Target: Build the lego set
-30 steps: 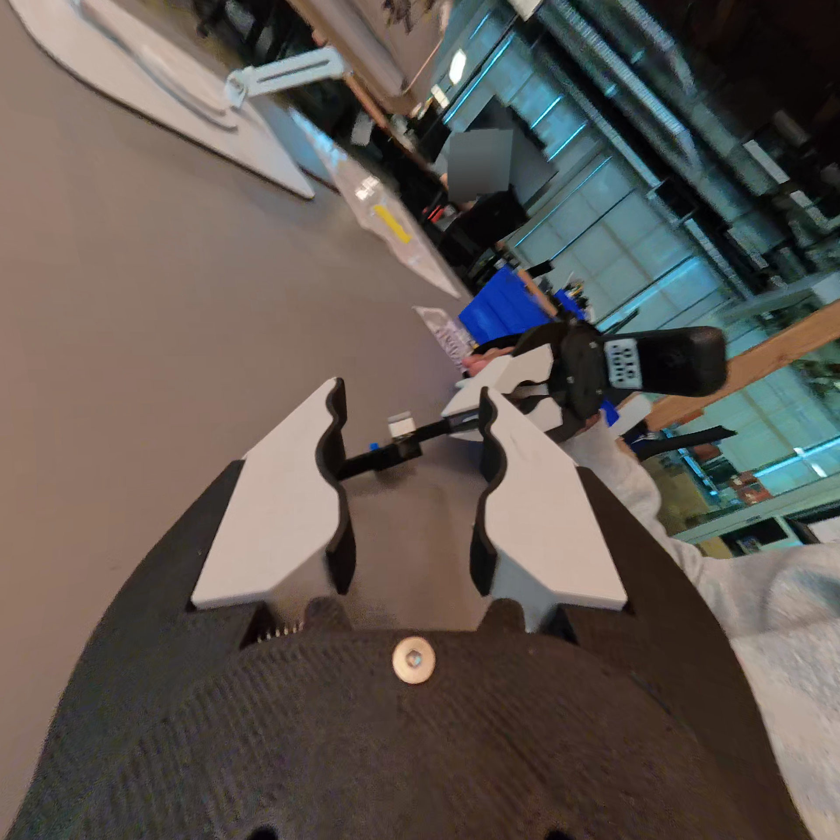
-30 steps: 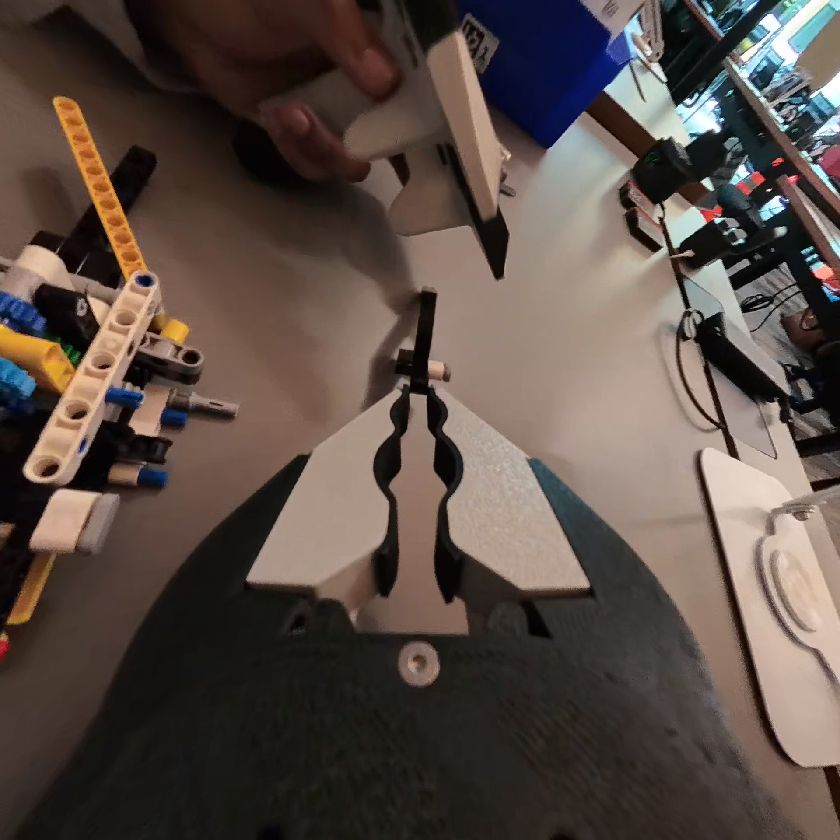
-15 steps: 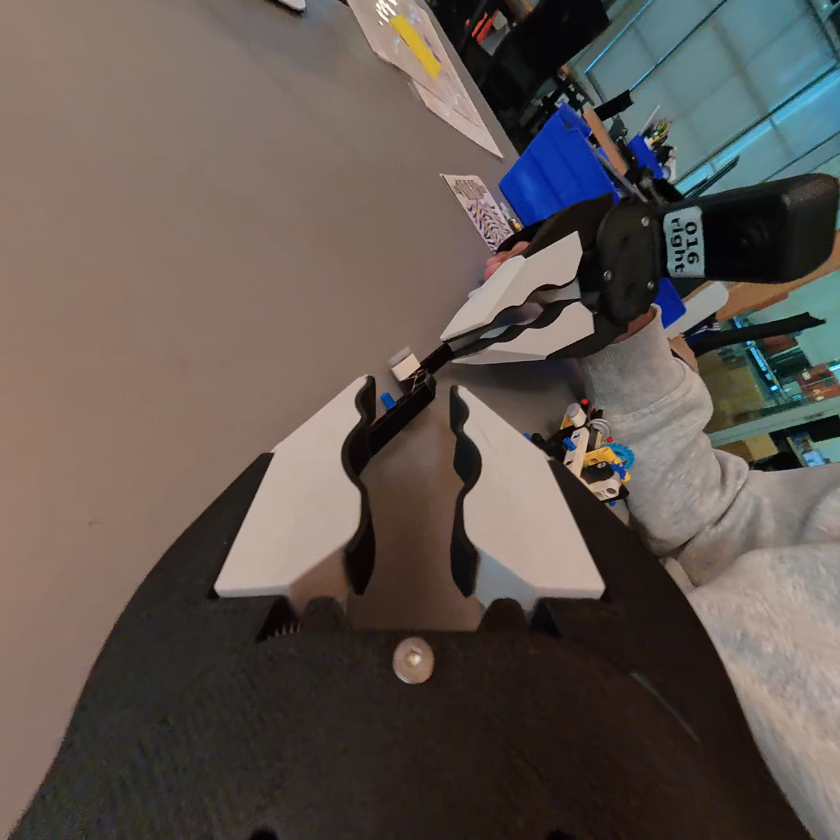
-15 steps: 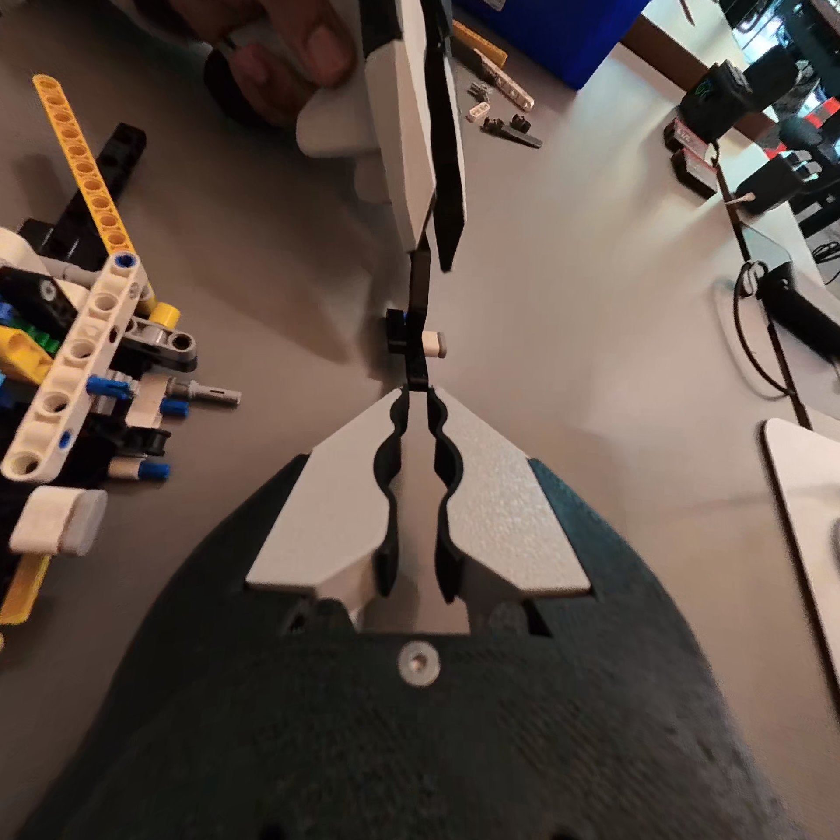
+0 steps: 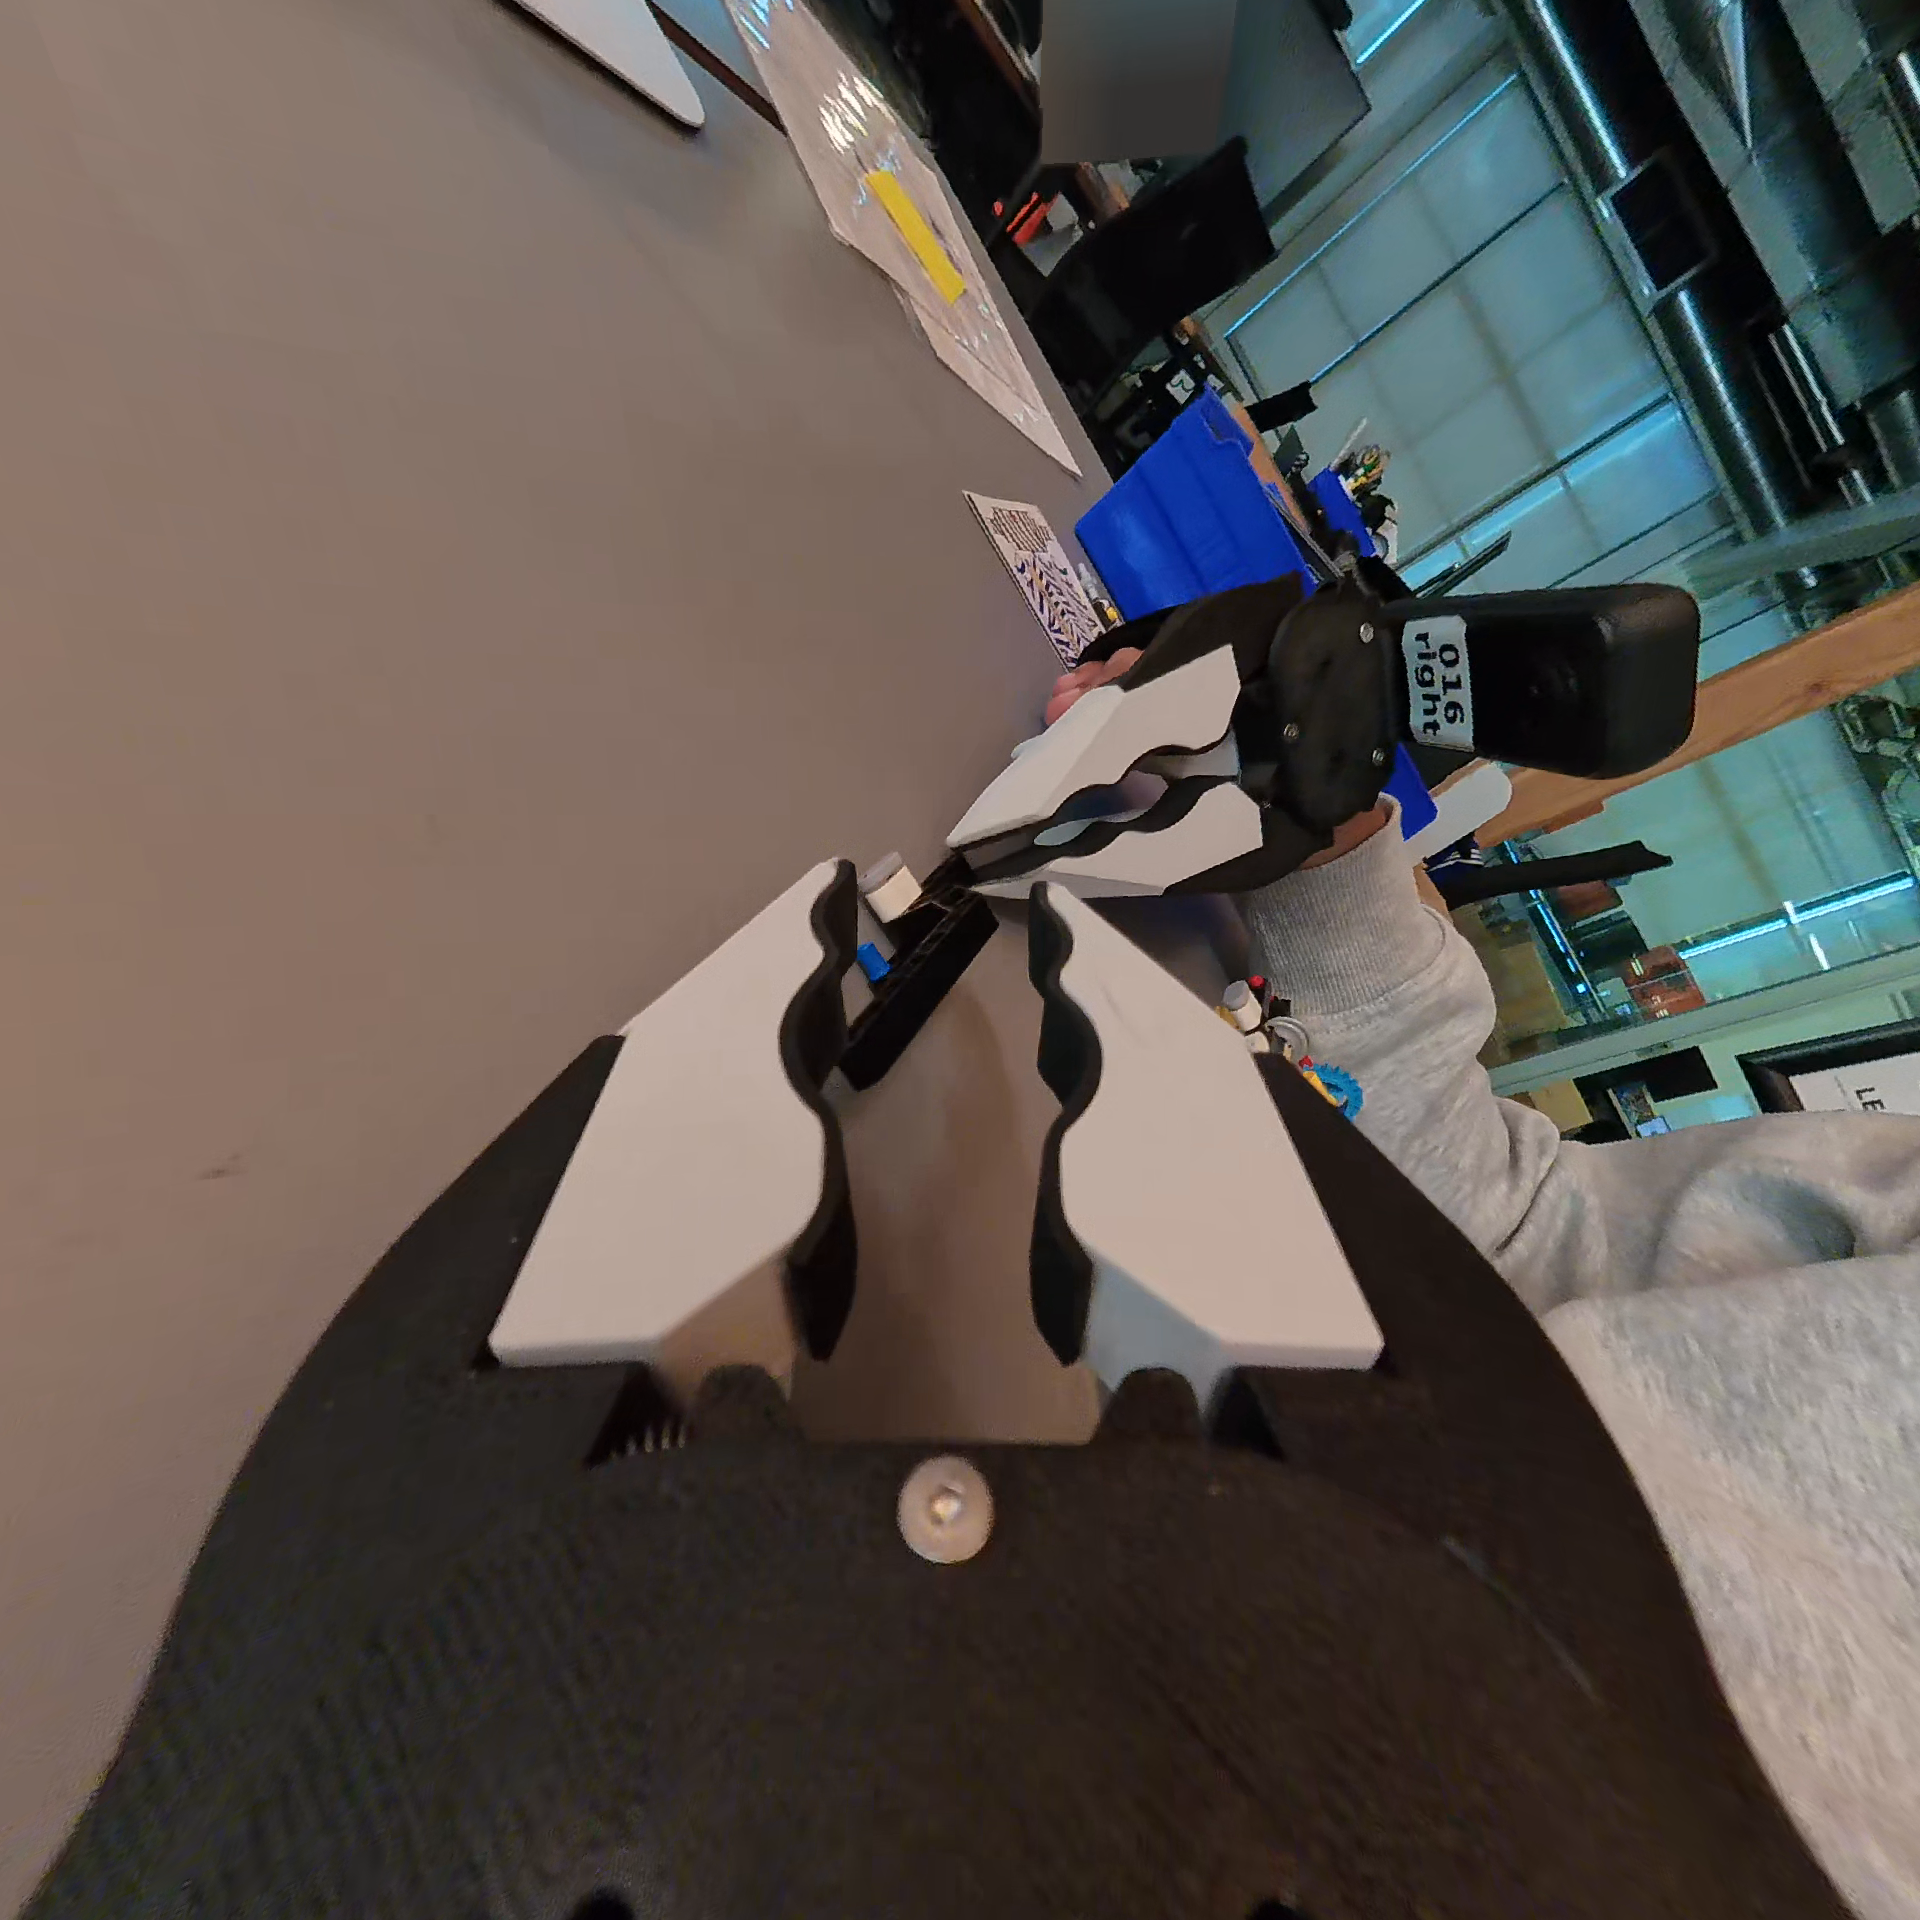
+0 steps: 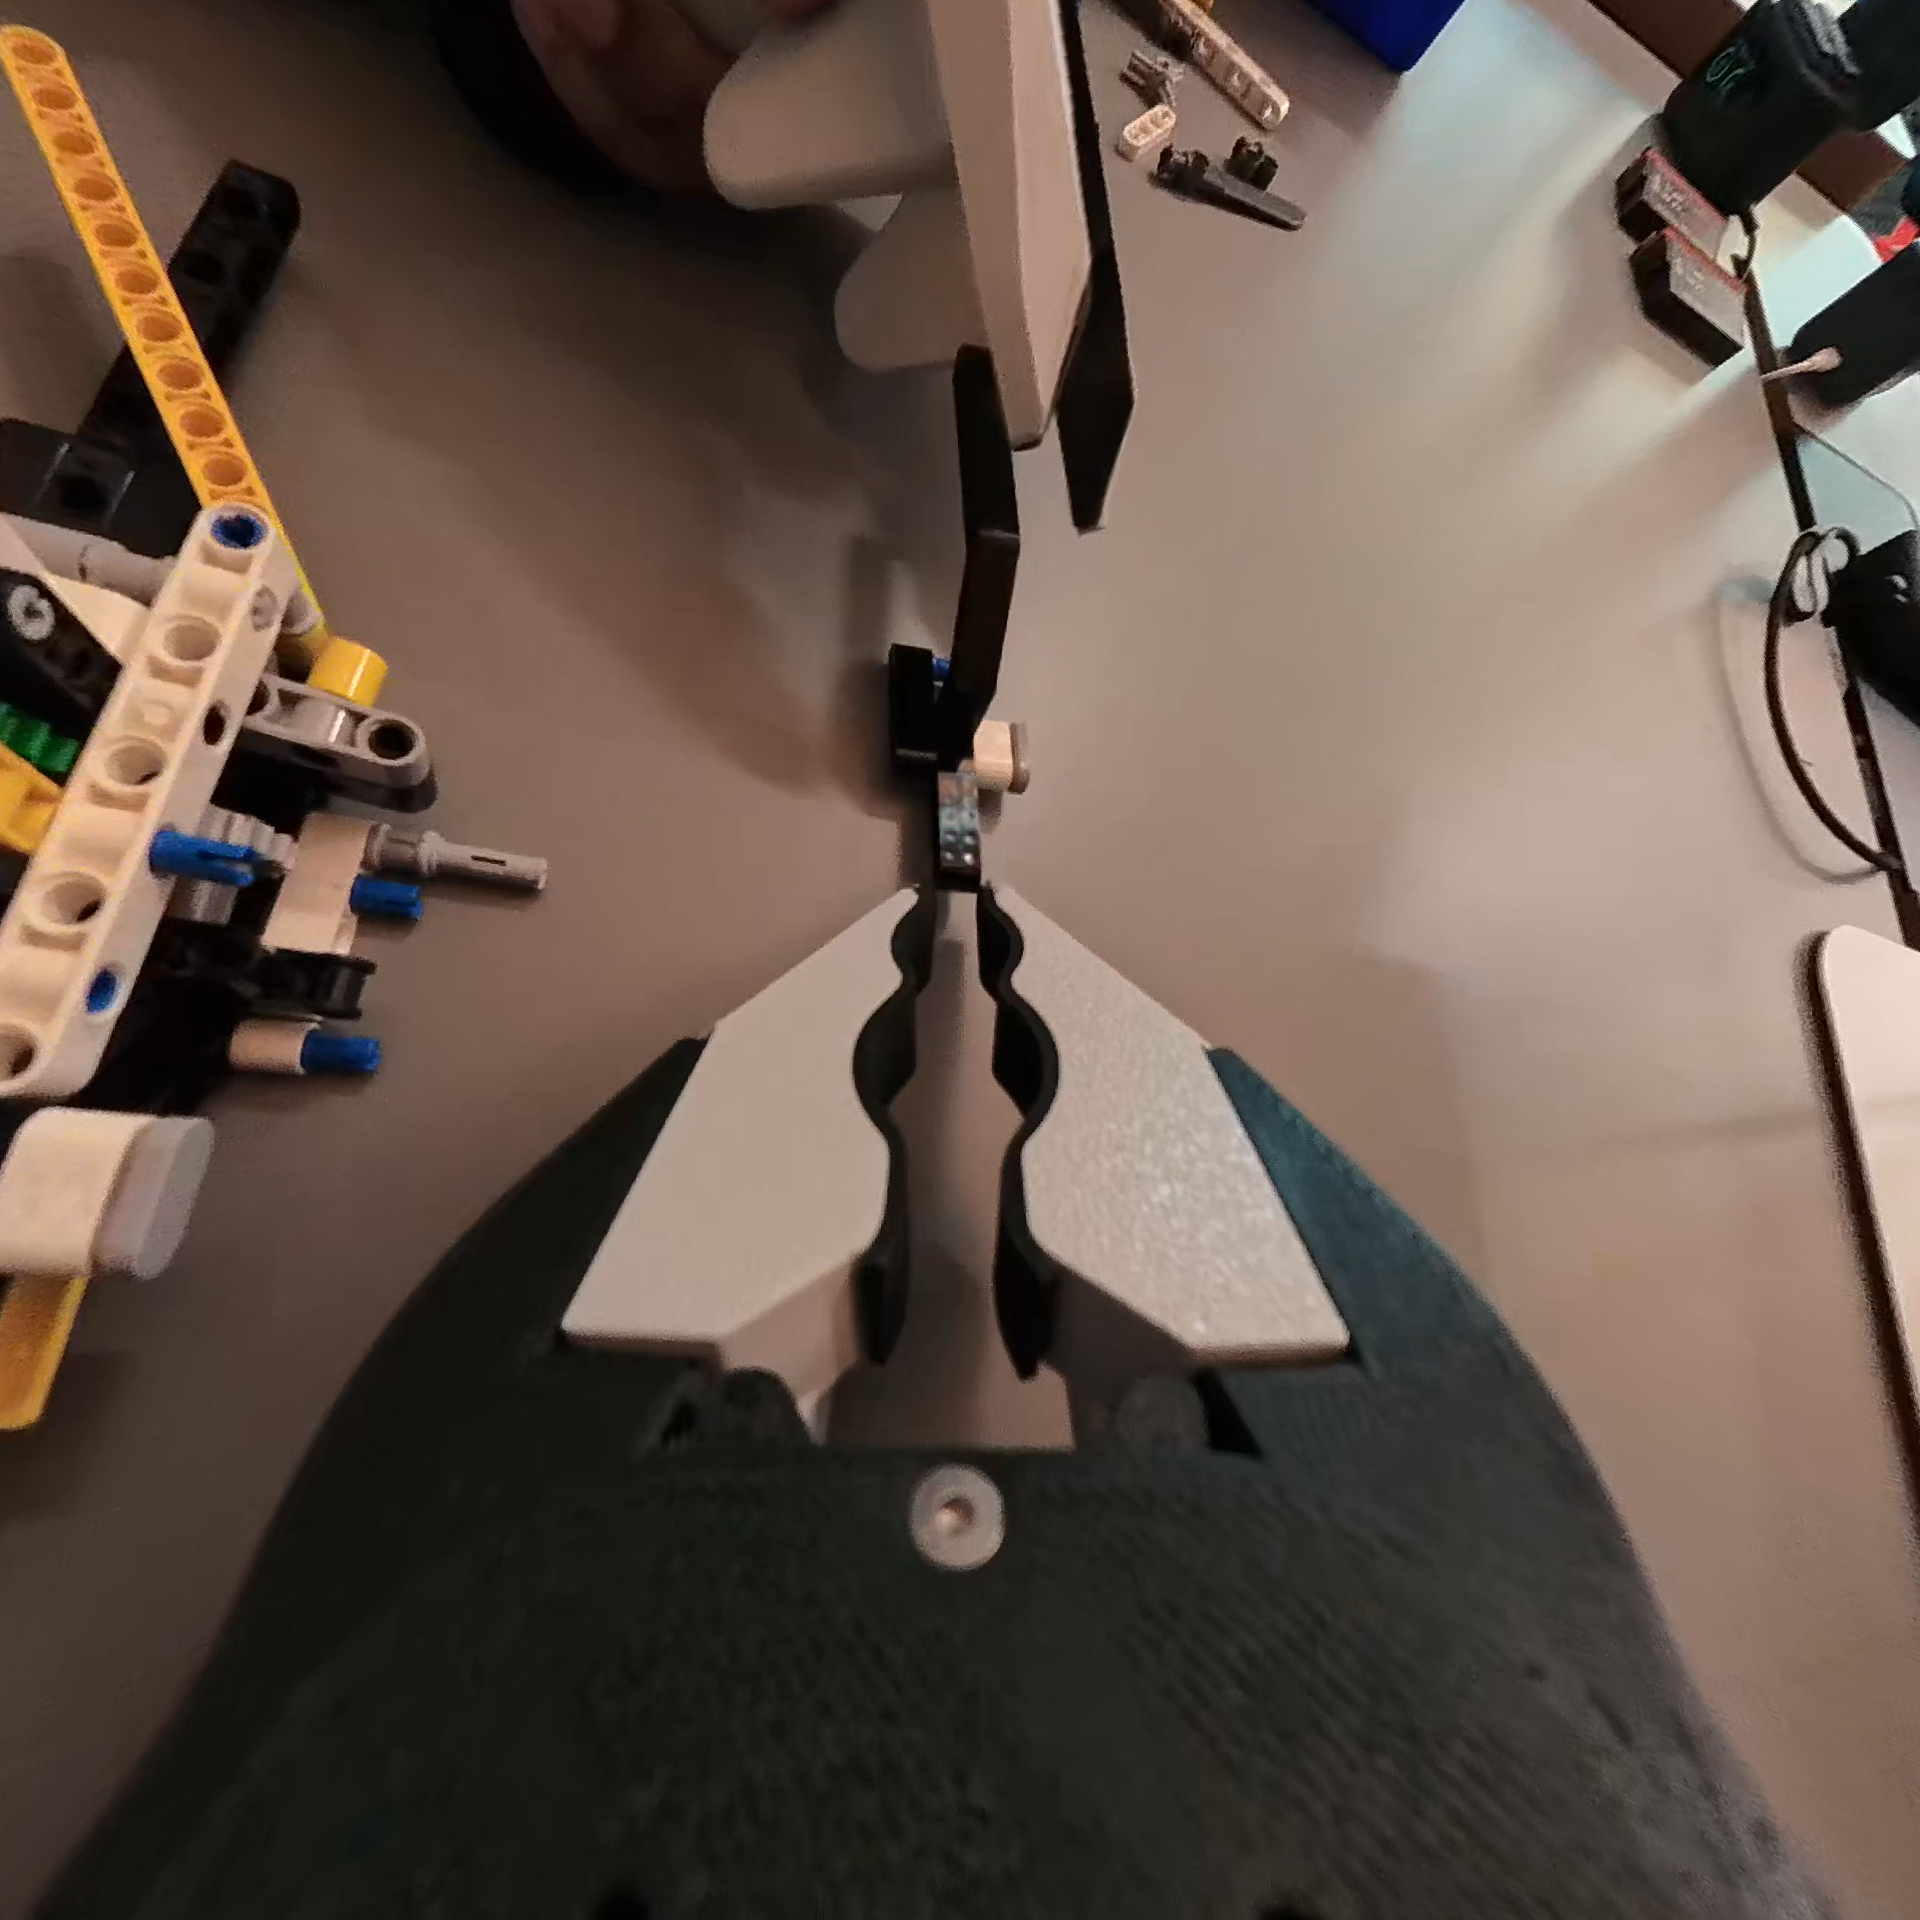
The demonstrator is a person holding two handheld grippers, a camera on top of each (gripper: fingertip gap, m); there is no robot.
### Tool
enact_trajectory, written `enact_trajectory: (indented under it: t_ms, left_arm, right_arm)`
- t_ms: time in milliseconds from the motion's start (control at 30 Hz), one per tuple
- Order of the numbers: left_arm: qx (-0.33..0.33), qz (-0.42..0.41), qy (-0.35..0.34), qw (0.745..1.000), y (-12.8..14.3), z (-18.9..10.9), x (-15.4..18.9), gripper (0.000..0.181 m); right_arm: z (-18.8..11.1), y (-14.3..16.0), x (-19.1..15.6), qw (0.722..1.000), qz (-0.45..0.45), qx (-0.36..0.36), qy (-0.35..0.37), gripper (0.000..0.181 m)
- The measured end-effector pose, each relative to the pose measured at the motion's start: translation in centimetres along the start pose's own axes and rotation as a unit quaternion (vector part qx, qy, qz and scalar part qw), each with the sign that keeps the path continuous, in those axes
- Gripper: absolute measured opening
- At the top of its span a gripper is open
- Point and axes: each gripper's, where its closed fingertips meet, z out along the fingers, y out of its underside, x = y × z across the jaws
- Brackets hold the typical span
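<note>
A black lego beam [image 6: 982, 582] carrying a tan pin [image 6: 1000, 753] and a blue pin is held above the grey table. My right gripper [image 6: 951, 894] is shut on its near end. In the left wrist view the beam [image 5: 914, 987] reaches in between the open fingers of my left gripper [image 5: 935, 883] and lies against the left finger's pad. The right gripper [image 5: 961, 857] shows there too, clamped on the beam's far end. The left gripper [image 6: 1039, 457] also shows at the top of the right wrist view. A part-built lego assembly [image 6: 156, 779] lies to the left.
Loose small parts [image 6: 1205, 177] lie at the far side. A blue bin [image 5: 1195, 520] and printed sheets [image 5: 914, 229] sit further along the table. A white board [image 6: 1870, 1195], cables [image 6: 1808, 675] and black devices [image 6: 1683, 260] are to the right. A grey sleeve [image 5: 1403, 987] is close by. Spacing between my two grippers at the tips: around 7 cm.
My left gripper has moved forward onto the beam, so the beam's end now sits between its open fingers. Its fingers have narrowed a little. The right gripper keeps its hold.
</note>
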Motion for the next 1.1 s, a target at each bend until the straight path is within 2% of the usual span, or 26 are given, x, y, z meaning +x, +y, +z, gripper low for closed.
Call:
enact_trajectory:
  t_ms: [133, 633, 900, 1100]
  left_arm:
    - [0.001, -0.002, 0.0, 1.0, 0.0, 0.0, 0.0, 0.031]
    - [0.018, -0.006, 0.009, 1.0, -0.5, -0.3, 0.1, 0.031]
    - [0.086, 0.016, 0.035, 0.996, -2.4, -1.4, 1.0, 0.032]
    - [0.104, 0.025, 0.029, 0.994, -2.8, -1.7, 1.0, 0.032]
  right_arm:
    - [0.1, 0.3, -0.2, 1.0, 0.001, -0.011, -0.004, 0.0]
    - [-0.2, 0.3, 0.0, 1.0, 0.007, -0.005, -0.001, 0.004]
    - [-1.2, -0.7, 1.0, 0.998, 0.03, 0.042, 0.019, 0.005]
    - [-0.9, -1.0, 1.1, 0.998, 0.028, 0.041, 0.024, 0.009]
